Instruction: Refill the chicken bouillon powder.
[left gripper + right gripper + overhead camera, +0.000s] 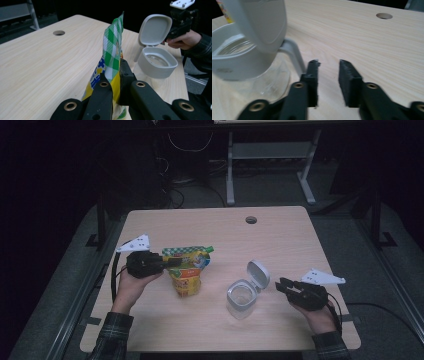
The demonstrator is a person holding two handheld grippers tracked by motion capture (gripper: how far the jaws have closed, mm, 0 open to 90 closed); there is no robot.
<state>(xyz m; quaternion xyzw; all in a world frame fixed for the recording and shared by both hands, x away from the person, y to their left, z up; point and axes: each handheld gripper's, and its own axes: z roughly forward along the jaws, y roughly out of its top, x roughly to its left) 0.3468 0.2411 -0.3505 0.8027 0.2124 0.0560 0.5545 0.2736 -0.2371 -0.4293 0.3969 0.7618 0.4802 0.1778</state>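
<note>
- Fingers of the left gripper [113, 75] are clenched on a yellow snack pouch [187, 270], pinching its upper part just below the green-checked top seal [113, 40]; the pouch stands upright on the table [210, 227], left of centre.
- Fingers of the right gripper [328, 72] stand parted with nothing between them; the pads hang just beside the hinge arm [293, 53] of the jar, and no contact is evident.
- Jar position: the clear jar [241, 297] with a grey collar stands right of centre, near the pouch but apart from it.
- Lid state: the flip lid [258, 272] is swung up and back, so the mouth of the jar is exposed; the inside appears empty.
- Progress, as judged: opening the jar looks done, and the pouch is held ready. The top seal appears unbroken, though this is hard to confirm.
- Remaining, as judged: opening the pouch, bringing it over the jar mouth, tipping in its contents and shutting the lid.
</note>
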